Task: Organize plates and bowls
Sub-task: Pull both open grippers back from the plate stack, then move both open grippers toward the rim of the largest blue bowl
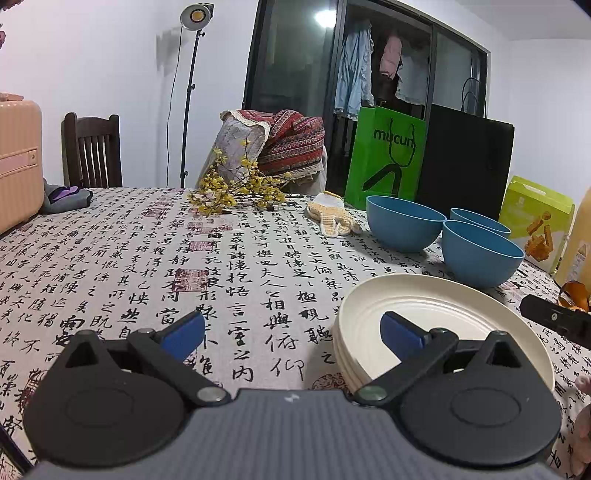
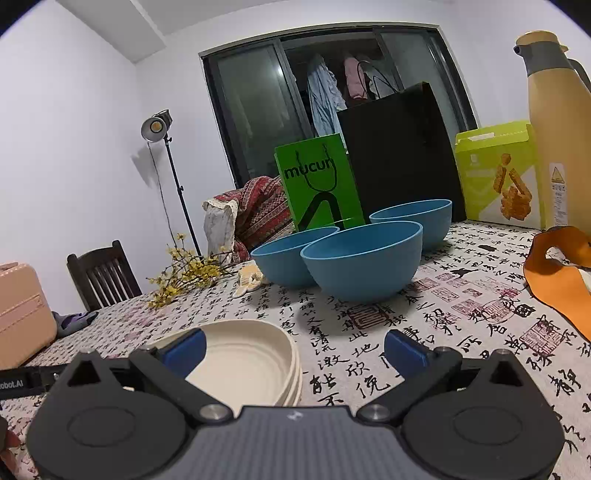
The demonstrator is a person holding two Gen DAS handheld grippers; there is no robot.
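Left gripper (image 1: 292, 334) and right gripper (image 2: 294, 349) both spread wide, empty; stacked cream plates (image 1: 424, 314) near three blue bowls (image 2: 364, 258).

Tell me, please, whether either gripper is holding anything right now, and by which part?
Nothing is held. The left gripper and the right gripper are both open with nothing between their fingers; the plates and bowls rest on the table.

Both views are evenly bright and mostly sharp. A studio lamp (image 1: 196, 15) far ahead of the left claw glows warm, and a ceiling light glares white in the dark window (image 1: 295, 59) beyond. The bowls (image 2: 362, 258) cast soft shadows. Fisheye bending curves the walls, and corners darken
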